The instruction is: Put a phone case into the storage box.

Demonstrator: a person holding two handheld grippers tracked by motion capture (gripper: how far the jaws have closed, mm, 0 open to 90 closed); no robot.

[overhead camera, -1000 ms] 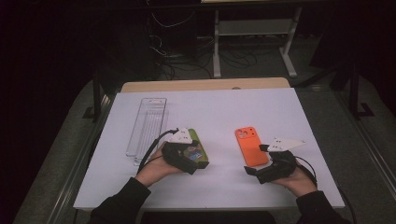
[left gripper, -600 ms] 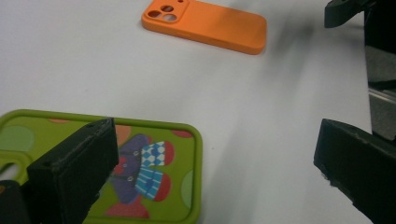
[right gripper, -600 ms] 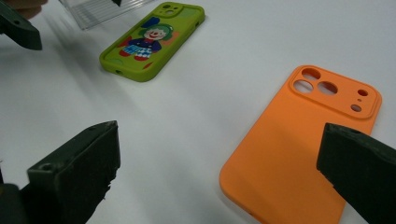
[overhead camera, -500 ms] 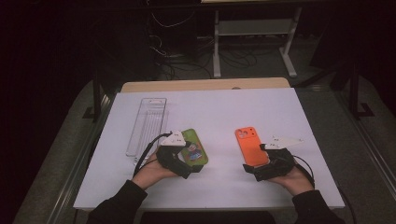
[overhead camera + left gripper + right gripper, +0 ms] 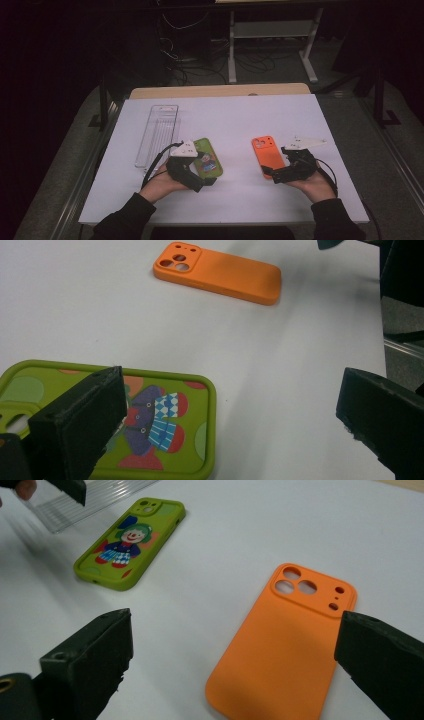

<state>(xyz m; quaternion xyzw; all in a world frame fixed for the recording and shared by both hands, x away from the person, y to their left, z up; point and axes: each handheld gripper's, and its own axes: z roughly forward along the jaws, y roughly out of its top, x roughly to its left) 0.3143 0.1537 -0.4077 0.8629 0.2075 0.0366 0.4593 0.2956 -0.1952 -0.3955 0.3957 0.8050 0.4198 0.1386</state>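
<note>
1. Left claw [image 5: 225, 430] spread wide, having just been opening, nothing pinched; green phone case [image 5: 165, 430] flat on the counter [image 5: 235, 120] beneath it.
2. Right claw [image 5: 235, 665] spread too, orange phone case [image 5: 280, 650] lying between its jaws, untouched.

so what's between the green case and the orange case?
Nothing: bare white table between the green case and the orange case, apart on it. Clear in the high view and both gripper views.
</note>
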